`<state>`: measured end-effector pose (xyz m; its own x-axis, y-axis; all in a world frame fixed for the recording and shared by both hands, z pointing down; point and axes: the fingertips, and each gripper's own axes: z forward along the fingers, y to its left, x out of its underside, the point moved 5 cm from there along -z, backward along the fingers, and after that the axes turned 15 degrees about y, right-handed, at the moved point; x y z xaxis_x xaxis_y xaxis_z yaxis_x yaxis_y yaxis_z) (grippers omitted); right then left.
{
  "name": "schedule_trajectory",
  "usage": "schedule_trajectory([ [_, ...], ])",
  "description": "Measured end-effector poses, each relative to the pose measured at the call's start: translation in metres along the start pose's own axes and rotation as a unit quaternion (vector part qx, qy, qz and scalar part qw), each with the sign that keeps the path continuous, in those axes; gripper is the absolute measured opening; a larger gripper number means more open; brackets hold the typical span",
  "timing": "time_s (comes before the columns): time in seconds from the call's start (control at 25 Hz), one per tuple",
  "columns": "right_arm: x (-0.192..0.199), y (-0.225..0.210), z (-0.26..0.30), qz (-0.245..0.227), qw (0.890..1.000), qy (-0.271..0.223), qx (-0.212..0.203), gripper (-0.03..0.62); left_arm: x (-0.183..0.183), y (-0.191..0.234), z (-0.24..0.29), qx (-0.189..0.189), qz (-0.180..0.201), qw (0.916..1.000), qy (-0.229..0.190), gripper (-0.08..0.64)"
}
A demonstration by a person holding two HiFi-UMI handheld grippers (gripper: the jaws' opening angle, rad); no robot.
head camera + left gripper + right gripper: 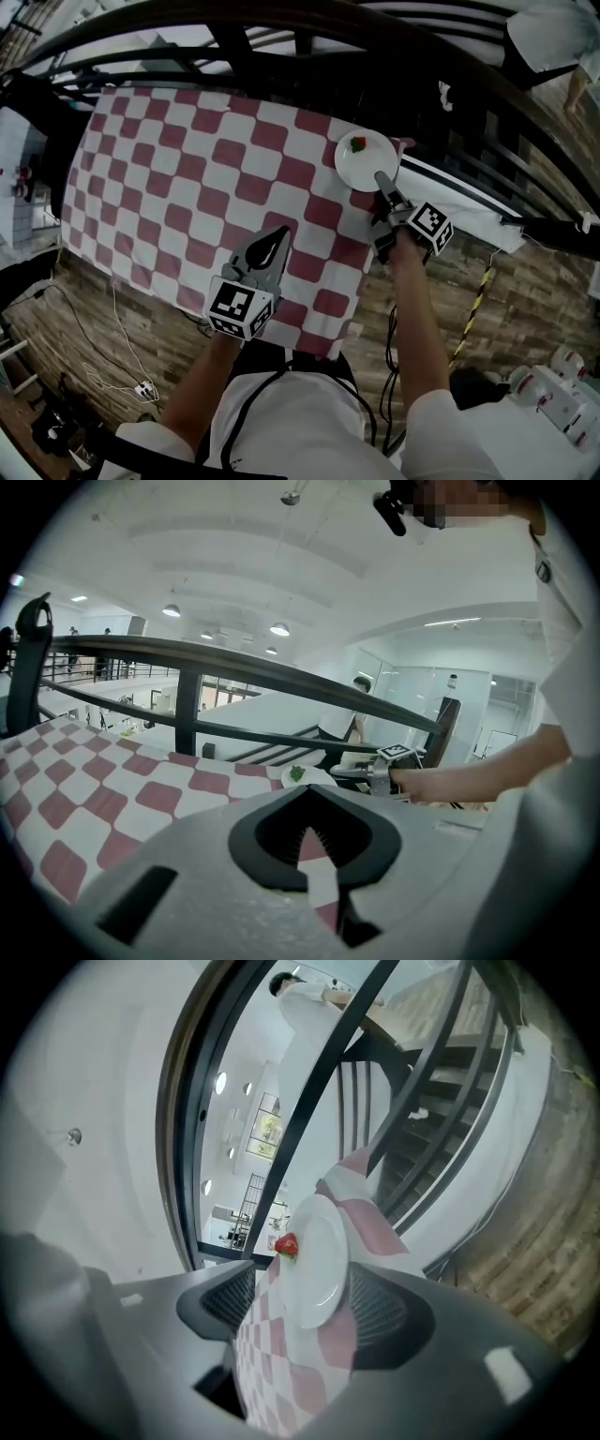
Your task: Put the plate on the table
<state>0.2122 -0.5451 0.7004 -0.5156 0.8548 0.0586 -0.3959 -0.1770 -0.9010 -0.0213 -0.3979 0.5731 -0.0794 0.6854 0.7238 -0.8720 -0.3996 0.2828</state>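
A white plate (367,161) with a strawberry (358,143) on its far rim lies flat near the right edge of the red-and-white checked table (187,187). My right gripper (382,180) reaches in from the near side, with its tips at the plate's near rim. In the right gripper view the jaws (305,1309) stand wide apart on either side of the plate (317,1260), open. My left gripper (277,236) hovers over the table's near middle, shut and empty. The left gripper view shows its jaws (305,841) closed, with the plate (305,775) far off.
A black railing (281,37) curves round the table's far side. Right of the table lie a white board (469,202) and a wooden floor (525,309) with cables. A person in white (548,33) stands at the top right.
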Motion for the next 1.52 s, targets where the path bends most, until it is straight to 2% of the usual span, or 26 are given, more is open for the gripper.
schedule_trajectory([
  [0.2,0.004,-0.001,-0.009,0.011,1.000,-0.012,-0.008,0.304,-0.004,0.001,-0.008,0.006,0.006,1.0000,0.000,0.006],
  [0.4,0.019,0.008,-0.026,0.001,1.000,-0.019,-0.018,0.262,-0.006,-0.002,-0.018,0.014,0.012,0.9998,0.000,0.006],
  [0.92,0.066,0.046,-0.090,-0.034,0.996,-0.067,-0.056,0.042,-0.019,-0.025,-0.053,0.053,0.050,0.9972,-0.020,0.006],
  [1.08,0.090,0.066,-0.109,-0.046,0.994,-0.079,-0.067,0.007,-0.024,-0.030,-0.071,0.067,0.062,0.9953,-0.033,0.006],
  [1.32,0.132,0.101,-0.136,-0.084,0.986,-0.090,-0.110,0.006,-0.021,-0.041,-0.103,0.086,0.082,0.9918,-0.048,0.006],
  [1.52,0.172,0.129,-0.166,-0.123,0.982,-0.106,-0.100,0.006,-0.023,-0.047,-0.131,0.098,0.093,0.9892,-0.056,0.006],
])
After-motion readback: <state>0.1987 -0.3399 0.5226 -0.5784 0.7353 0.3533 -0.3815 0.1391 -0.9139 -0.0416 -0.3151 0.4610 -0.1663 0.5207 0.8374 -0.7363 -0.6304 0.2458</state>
